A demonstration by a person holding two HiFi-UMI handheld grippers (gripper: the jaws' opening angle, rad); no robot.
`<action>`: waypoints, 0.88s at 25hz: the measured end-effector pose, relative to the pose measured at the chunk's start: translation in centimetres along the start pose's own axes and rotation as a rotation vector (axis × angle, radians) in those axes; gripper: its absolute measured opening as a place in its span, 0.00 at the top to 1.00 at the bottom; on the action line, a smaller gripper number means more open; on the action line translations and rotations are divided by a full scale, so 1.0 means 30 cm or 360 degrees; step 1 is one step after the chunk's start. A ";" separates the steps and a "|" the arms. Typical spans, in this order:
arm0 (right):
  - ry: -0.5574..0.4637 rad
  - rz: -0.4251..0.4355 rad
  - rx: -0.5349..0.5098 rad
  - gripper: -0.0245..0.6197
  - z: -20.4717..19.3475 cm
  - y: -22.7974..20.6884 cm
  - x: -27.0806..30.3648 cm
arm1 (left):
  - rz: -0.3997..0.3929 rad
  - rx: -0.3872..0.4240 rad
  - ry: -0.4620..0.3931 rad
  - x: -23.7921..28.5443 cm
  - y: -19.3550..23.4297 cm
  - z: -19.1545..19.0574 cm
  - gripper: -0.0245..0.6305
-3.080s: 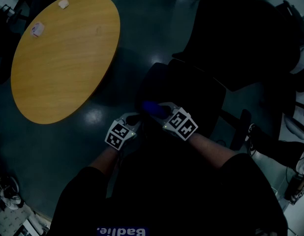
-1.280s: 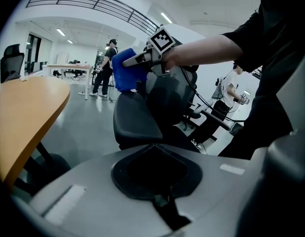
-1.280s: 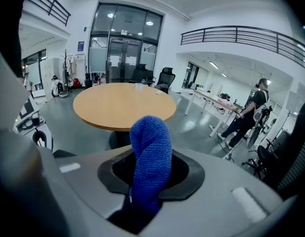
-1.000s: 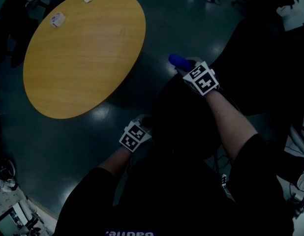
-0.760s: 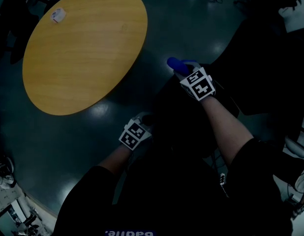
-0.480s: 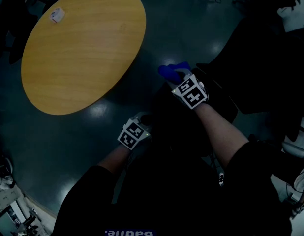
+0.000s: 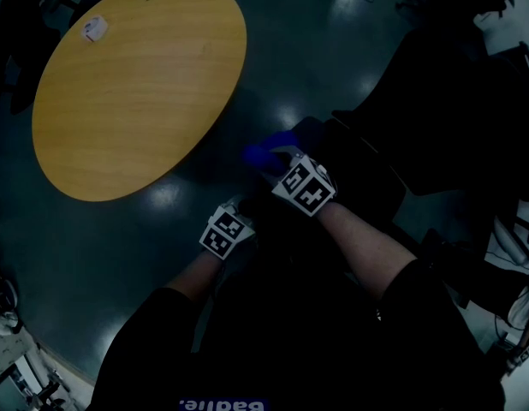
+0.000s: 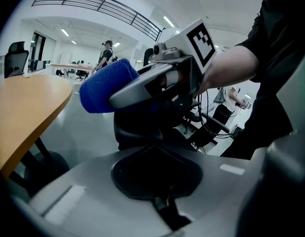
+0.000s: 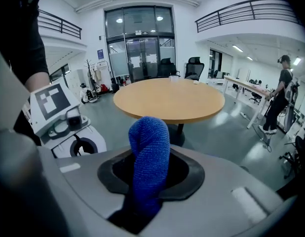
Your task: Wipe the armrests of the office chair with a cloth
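Round yellow wooden table (image 7: 136,84) sits far left, not in play. Left gripper (image 7: 239,211) is near centre, jaws drawn together with nothing seen between them, just beside the chair's left edge. Blue terry cloth (image 7: 264,154) is just right of it, rolled and pinched at its lower end by the right gripper (image 7: 282,163). Black office chair (image 7: 367,169) is to the right. The head view is too dark to tell armrest contact. The left gripper view shows the cloth just above a black chair part (image 8: 142,130). Step, as judged: setting the cloth to an armrest for wiping. Next move calls for pressing down, then dragging along its length.
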State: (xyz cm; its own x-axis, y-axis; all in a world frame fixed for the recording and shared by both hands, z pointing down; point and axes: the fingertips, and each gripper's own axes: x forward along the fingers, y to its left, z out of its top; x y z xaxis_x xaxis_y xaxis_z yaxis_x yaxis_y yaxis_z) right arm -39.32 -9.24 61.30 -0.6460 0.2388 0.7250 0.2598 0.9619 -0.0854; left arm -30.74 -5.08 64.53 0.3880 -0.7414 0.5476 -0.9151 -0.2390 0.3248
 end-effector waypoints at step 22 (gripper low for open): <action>-0.0300 0.0382 0.0409 0.79 0.034 0.294 -0.105 | -0.0020 0.0021 -0.0071 -0.021 -0.007 0.011 0.93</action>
State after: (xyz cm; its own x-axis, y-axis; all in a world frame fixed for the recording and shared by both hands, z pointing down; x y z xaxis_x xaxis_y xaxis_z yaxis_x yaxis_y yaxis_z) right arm -35.72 -1.37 57.55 -0.7154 0.4583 0.5275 0.2468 0.8720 -0.4228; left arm -30.82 -4.77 63.87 0.3942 -0.7653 0.5088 -0.9118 -0.2564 0.3208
